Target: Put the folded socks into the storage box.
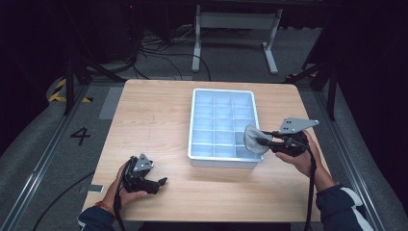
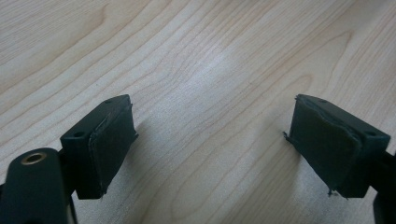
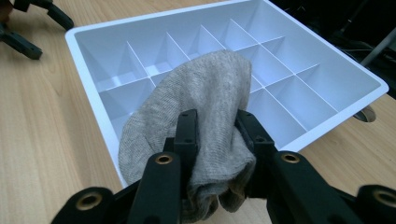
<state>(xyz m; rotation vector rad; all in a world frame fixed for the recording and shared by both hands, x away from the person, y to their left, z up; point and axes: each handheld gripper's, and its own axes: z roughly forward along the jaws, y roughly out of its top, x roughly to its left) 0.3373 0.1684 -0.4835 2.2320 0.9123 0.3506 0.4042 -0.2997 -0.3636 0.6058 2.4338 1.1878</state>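
Observation:
A grey knitted sock (image 3: 205, 98) is bunched between the jaws of my right gripper (image 3: 217, 126), which is shut on it. In the high view the grey sock (image 1: 252, 138) hangs over the near right corner of the white divided tray (image 1: 197, 120), with my right gripper (image 1: 262, 140) reaching in from the right. The white divided tray (image 3: 88, 35) has several bare compartments. My left gripper (image 1: 161, 183) rests low on the table at the front left, held in a hand. Its jaws stand wide apart in the left gripper view, with my left gripper (image 2: 210, 140) over bare wood.
The light wooden table (image 1: 154, 110) carries the tray in its middle. Beyond the far edge stands a white desk frame (image 1: 235, 24) with cables on the grey floor. A yellow-black floor marking (image 1: 60, 91) lies at the left.

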